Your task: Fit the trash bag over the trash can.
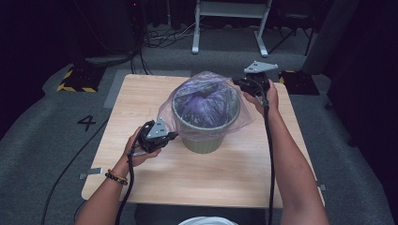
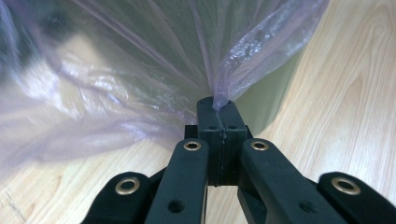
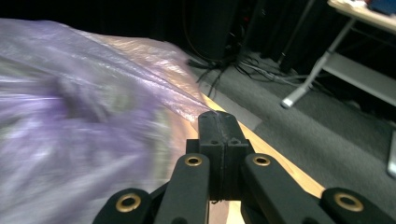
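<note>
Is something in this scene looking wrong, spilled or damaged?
Nothing stands out. The purple bag is stretched over the green bin, which stands upright on the table. The left gripper and right gripper each pinch an edge.

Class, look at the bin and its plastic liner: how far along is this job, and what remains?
Done: the translucent purple plastic bag already sits in the green round bin on the wooden table. In hand: the left gripper and the right gripper are each shut on a bag edge, at opposite sides. Left, probably: pulling the film down over the rim.
</note>
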The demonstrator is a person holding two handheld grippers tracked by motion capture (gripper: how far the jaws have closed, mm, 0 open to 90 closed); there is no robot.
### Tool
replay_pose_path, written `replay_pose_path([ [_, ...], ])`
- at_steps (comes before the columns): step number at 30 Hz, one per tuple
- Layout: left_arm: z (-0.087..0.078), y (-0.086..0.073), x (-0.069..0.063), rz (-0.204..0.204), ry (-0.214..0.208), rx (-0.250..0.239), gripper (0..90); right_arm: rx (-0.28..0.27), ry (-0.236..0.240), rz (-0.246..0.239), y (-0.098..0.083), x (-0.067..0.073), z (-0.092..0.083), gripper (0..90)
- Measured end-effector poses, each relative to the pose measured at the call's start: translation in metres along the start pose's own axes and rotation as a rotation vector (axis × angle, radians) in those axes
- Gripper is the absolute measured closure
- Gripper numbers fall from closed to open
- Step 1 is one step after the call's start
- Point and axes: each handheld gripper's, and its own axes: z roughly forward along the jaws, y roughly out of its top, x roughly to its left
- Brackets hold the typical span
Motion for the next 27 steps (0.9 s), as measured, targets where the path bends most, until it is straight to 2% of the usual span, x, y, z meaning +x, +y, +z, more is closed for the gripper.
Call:
replay_pose_path([
  [1, 0.0, -0.003, 0.0, 0.004, -0.002, 0.009, 90.0, 0.017, 0.007, 0.028, -0.004, -0.005, 0.006, 90.0],
  [4, 0.001, -0.008, 0.0, 0.001, -0.022, 0.022, 90.0, 0.045, 0.01, 0.023, -0.011, -0.006, 0.013, 90.0],
  [9, 0.007, -0.018, -0.005, 0.019, -0.044, 0.077, 90.0, 0.073, 0.005, 0.079, -0.027, -0.01, 0.022, 90.0],
  [13, 0.002, -0.022, -0.005, -0.002, -0.054, 0.058, 90.0, 0.082, 0.043, 0.105, -0.04, -0.008, 0.029, 90.0],
  [15, -0.003, -0.024, -0.004, -0.017, -0.03, 0.028, 89.9, 0.081, 0.053, 0.109, -0.043, -0.004, 0.032, 90.0],
  [17, -0.009, -0.025, 0.0, -0.083, 0.013, 0.002, 61.5, 0.079, 0.052, 0.103, -0.045, -0.001, 0.033, 90.0],
  [18, -0.014, -0.026, 0.003, -0.105, 0.016, -0.017, 48.6, 0.07, 0.056, 0.11, -0.046, 0.0, 0.033, 90.0],
  [19, -0.014, -0.026, 0.003, -0.105, 0.016, -0.017, 41.2, 0.07, 0.056, 0.11, -0.046, 0.0, 0.033, 90.0],
  [20, -0.028, -0.027, 0.007, -0.141, 0.018, -0.092, 36.6, 0.048, 0.056, 0.127, -0.048, 0.0, 0.031, 90.0],
  [22, -0.039, -0.027, 0.012, -0.159, 0.027, -0.137, 33.1, 0.027, 0.059, 0.151, -0.048, -0.001, 0.028, 90.0],
  [24, -0.051, -0.023, 0.018, -0.179, 0.053, -0.186, 30.6, 0.009, 0.053, 0.16, -0.047, -0.002, 0.024, 90.0],
  [27, -0.06, -0.01, 0.027, -0.193, 0.088, -0.231, 26.3, -0.01, 0.055, 0.165, -0.046, -0.003, 0.019, 90.0],
])
